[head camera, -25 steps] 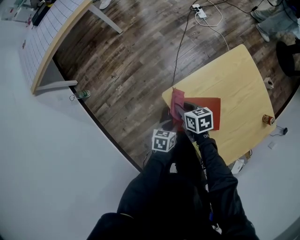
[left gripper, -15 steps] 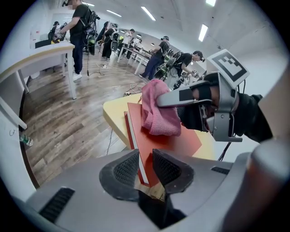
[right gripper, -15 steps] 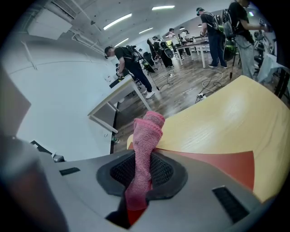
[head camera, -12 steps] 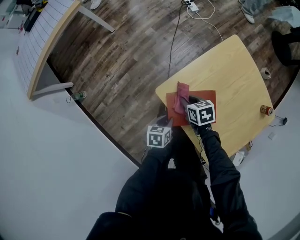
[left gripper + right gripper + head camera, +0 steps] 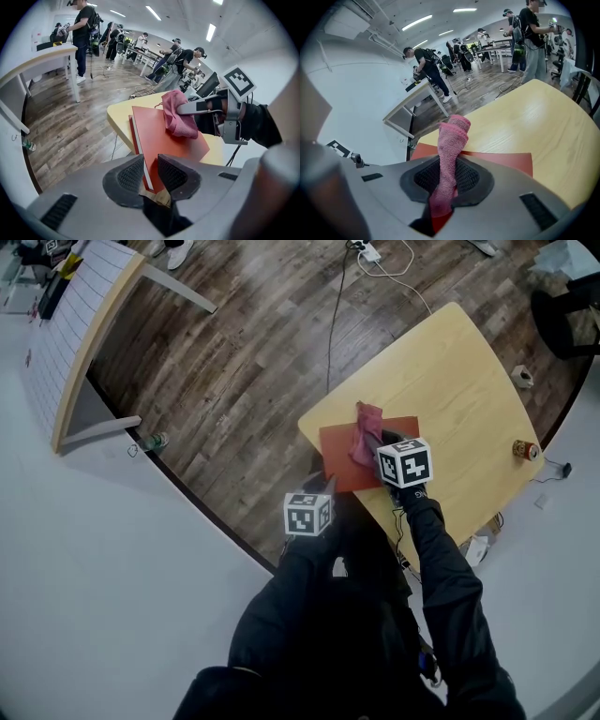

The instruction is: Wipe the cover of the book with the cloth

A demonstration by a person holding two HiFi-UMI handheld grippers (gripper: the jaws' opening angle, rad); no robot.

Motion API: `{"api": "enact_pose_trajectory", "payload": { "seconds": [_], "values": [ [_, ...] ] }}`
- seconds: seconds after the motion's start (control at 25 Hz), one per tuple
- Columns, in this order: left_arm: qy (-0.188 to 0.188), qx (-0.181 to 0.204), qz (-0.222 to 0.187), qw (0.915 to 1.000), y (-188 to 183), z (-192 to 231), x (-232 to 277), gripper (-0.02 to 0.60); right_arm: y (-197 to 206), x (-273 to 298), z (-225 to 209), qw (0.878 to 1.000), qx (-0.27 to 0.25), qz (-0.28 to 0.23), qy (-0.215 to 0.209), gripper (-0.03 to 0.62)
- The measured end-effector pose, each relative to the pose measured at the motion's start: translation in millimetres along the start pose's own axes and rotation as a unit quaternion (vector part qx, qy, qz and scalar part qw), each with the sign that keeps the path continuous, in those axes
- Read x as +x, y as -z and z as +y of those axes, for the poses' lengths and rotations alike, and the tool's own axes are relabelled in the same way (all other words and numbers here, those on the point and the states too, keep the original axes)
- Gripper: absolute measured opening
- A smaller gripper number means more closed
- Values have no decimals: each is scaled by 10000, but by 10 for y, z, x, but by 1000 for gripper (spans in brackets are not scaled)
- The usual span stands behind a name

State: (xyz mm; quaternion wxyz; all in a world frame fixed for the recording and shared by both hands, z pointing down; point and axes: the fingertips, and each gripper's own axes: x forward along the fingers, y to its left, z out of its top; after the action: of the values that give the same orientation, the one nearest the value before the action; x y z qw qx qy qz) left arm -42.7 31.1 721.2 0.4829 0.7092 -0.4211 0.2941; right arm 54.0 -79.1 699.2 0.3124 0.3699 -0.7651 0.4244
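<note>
A red-covered book (image 5: 339, 454) lies flat near the front left corner of the yellow table (image 5: 450, 371). My left gripper (image 5: 149, 174) is shut on the book's near edge (image 5: 150, 136). My right gripper (image 5: 446, 177) is shut on a pink cloth (image 5: 451, 145), which hangs forward and rests on the red cover (image 5: 506, 160). In the head view the cloth (image 5: 366, 432) lies on the book just ahead of the right gripper (image 5: 386, 441), while the left gripper (image 5: 323, 486) sits at the table's near edge.
A small can (image 5: 522, 450) and a small white object (image 5: 521, 377) stand at the table's right side. Cables (image 5: 375, 259) trail over the wooden floor beyond it. Another desk (image 5: 84, 334) stands at the far left. Several people work in the background (image 5: 84, 28).
The cloth and my right gripper have slid from the book's left edge toward its middle. My left gripper has stayed clamped on the book's near edge.
</note>
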Motion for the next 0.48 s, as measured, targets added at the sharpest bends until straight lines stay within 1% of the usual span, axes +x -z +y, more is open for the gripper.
{"api": "enact_pose_trajectory", "payload": {
  "seconds": [0.48],
  "values": [
    [-36, -17, 8, 10000, 22, 4, 10, 114, 107, -234, -379, 9992, 189, -102, 339, 75]
  ]
}}
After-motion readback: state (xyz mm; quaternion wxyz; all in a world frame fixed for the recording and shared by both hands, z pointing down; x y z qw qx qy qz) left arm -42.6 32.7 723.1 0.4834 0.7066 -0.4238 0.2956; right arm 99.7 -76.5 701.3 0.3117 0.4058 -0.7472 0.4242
